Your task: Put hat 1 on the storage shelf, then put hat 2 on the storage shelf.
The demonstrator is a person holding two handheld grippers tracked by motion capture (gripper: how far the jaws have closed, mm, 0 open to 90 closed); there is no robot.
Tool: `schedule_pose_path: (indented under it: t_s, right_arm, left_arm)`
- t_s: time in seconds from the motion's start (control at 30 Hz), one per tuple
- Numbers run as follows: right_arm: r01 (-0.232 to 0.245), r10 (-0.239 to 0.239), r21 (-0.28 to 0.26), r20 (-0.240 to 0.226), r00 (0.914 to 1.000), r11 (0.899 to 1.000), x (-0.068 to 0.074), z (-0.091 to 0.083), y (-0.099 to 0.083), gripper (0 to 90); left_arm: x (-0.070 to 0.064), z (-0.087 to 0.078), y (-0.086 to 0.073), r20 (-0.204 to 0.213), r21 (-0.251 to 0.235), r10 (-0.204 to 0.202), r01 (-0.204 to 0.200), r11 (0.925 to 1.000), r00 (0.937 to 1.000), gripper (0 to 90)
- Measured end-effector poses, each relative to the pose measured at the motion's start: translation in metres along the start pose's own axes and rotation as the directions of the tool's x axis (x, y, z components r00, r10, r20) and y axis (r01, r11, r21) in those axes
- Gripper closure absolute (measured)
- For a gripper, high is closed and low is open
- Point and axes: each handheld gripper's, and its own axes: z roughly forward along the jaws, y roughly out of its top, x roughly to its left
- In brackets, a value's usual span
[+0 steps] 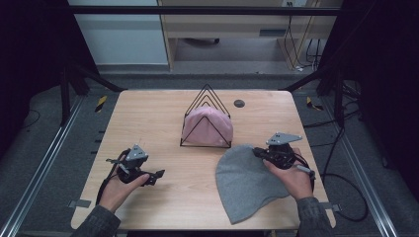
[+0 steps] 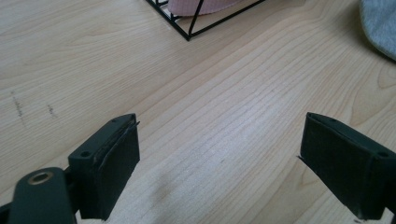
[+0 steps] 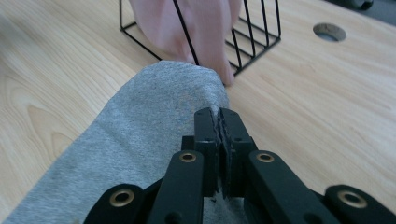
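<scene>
A grey beanie [image 1: 244, 182] lies flat on the wooden table [image 1: 148, 118] at the front right. My right gripper [image 1: 258, 152] sits at the beanie's far edge, jaws pressed together on the fabric. In the right gripper view the jaws of my right gripper [image 3: 219, 116] meet over the grey beanie [image 3: 140, 130]. A pink hat [image 1: 207, 126] stands in a black wire rack [image 1: 205, 98] at the table's middle. My left gripper [image 1: 150, 177] rests at the front left, open, with only bare wood between the jaws of my left gripper [image 2: 219, 158].
A round hole [image 1: 239, 103] is cut into the table behind the rack. The rack's corner [image 2: 187, 32] and the grey beanie's edge [image 2: 380, 23] lie ahead of the left gripper. Dark frame posts and cables flank the table.
</scene>
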Motion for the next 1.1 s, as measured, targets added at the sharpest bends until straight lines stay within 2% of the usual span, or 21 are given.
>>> schedule_pose_path:
  t_s: [0.17,0.3,0.4,0.57,0.7,0.73,0.83,0.93,1.1]
  right_arm:
    - [0.025,-0.025,-0.033,-0.027,0.9993,0.999,0.011,-0.007,0.015,87.3]
    - [0.074,-0.077,-0.070,-0.047,0.9959,0.995,0.027,-0.015,0.036,87.3]
    - [0.119,-0.125,-0.087,-0.064,0.9901,0.989,0.042,-0.019,0.051,87.3]
    - [0.201,-0.209,-0.098,-0.085,0.9742,0.975,0.066,-0.025,0.080,87.4]
    - [0.248,-0.261,-0.123,-0.096,0.9607,0.961,0.082,-0.031,0.101,87.4]
    - [0.259,-0.272,-0.128,-0.101,0.9570,0.958,0.086,-0.032,0.106,87.4]
    - [0.294,-0.309,-0.139,-0.112,0.9442,0.946,0.095,-0.033,0.120,87.4]
    - [0.308,-0.327,-0.151,-0.122,0.9373,0.939,0.101,-0.034,0.131,87.4]
    - [0.325,-0.347,-0.167,-0.128,0.9291,0.931,0.107,-0.037,0.145,87.5]
  left_arm:
    - [-0.006,0.000,0.001,0.022,0.002,0.008,-0.008,1.0000,0.9997,11.8]
    - [-0.016,-0.004,0.007,0.062,-0.024,0.032,-0.031,0.9993,0.9976,12.5]
    - [-0.024,-0.009,0.015,0.100,-0.029,0.065,-0.063,0.9976,0.9928,13.5]
    - [-0.036,-0.019,0.033,0.164,-0.087,0.091,-0.077,0.9932,0.9823,14.1]
    - [-0.043,-0.024,0.044,0.187,-0.101,0.125,-0.107,0.9891,0.9744,14.1]
    - [-0.045,-0.024,0.047,0.195,-0.111,0.122,-0.101,0.9886,0.9731,14.1]
    - [-0.046,-0.025,0.053,0.196,-0.119,0.134,-0.112,0.9866,0.9715,14.1]
    - [-0.045,-0.024,0.057,0.209,-0.135,0.130,-0.103,0.9855,0.9692,15.1]
    - [-0.045,-0.021,0.064,0.202,-0.137,0.133,-0.106,0.9849,0.9704,15.8]
